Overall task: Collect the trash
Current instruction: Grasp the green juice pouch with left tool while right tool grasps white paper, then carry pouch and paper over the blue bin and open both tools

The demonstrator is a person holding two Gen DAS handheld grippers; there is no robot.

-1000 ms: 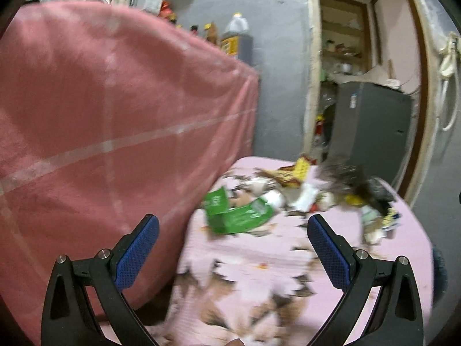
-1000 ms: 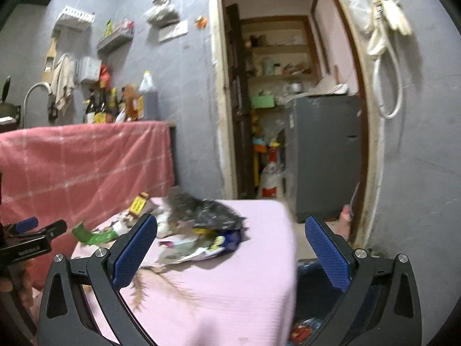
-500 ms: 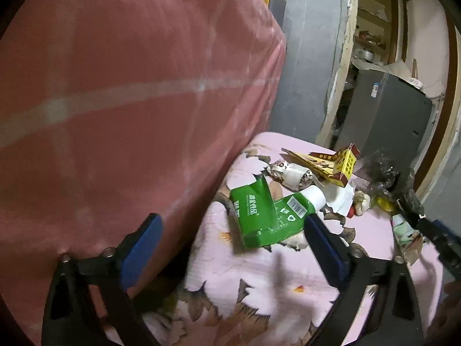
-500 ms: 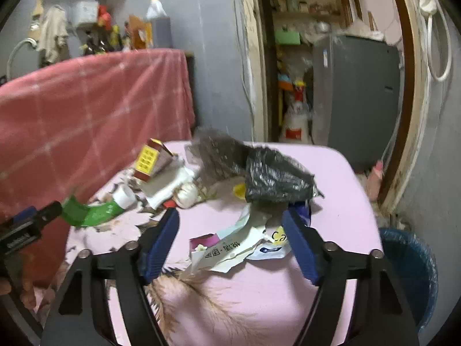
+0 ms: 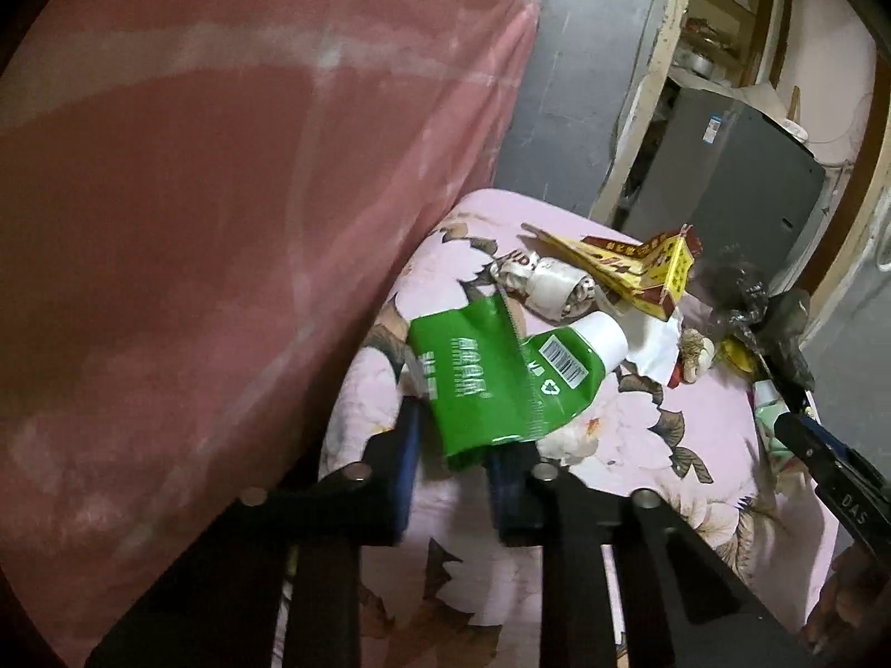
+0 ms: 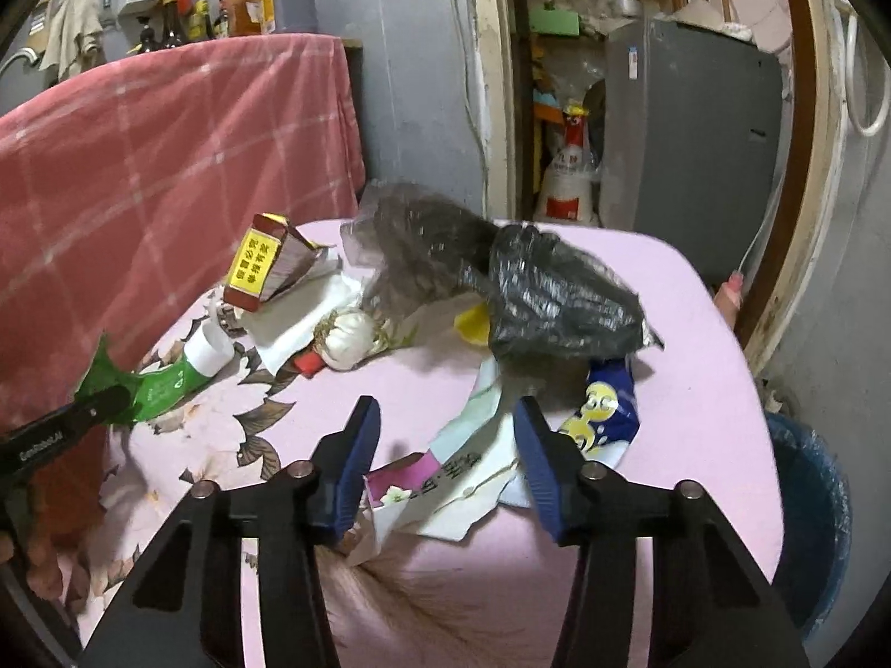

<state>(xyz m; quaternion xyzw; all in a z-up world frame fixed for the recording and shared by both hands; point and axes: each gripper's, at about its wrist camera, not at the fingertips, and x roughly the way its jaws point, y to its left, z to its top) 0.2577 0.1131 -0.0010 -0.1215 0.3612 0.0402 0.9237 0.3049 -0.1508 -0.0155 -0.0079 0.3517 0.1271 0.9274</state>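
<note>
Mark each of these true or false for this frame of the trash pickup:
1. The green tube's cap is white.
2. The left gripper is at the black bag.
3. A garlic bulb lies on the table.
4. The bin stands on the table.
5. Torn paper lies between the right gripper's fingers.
1. True: the green tube has a white cap.
2. False: the left gripper is closing at the green tube's flat end; the black bag lies further off.
3. True: garlic bulb.
4. False: the bin stands on the floor beside the table.
5. True: torn paper sits inside the closing right gripper.
</note>
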